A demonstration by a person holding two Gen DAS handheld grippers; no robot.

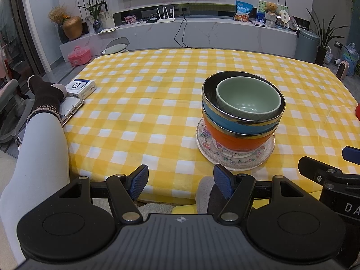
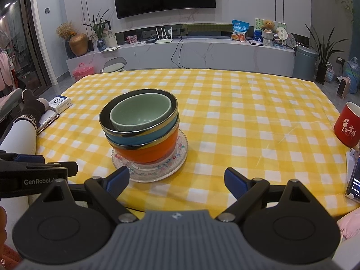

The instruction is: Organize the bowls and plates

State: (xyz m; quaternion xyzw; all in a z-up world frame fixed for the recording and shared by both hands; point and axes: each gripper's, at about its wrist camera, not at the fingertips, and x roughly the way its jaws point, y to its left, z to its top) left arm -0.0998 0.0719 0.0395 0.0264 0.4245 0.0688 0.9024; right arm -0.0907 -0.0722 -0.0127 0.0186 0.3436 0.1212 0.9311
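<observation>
A stack stands on the yellow checked tablecloth (image 1: pixel 139 103): a clear patterned glass plate (image 1: pixel 236 159) at the bottom, an orange bowl (image 1: pixel 236 140), a blue bowl (image 1: pixel 227 123) with a metallic rim, and a small green bowl (image 1: pixel 248 100) nested on top. The same stack shows in the right wrist view, with plate (image 2: pixel 155 173), orange bowl (image 2: pixel 146 150), blue bowl (image 2: pixel 135 138) and green bowl (image 2: pixel 140 113). My left gripper (image 1: pixel 181 183) is open and empty at the table's near edge, left of the stack. My right gripper (image 2: pixel 176 183) is open and empty, just right of the plate.
A red mug (image 2: pixel 347 124) and a phone (image 2: pixel 355 180) sit at the right edge. A white box (image 1: pixel 82 87) and a ring binder (image 1: pixel 72 109) lie at the left edge beside a person's leg (image 1: pixel 38 148). The other gripper shows at far right (image 1: pixel 333 177).
</observation>
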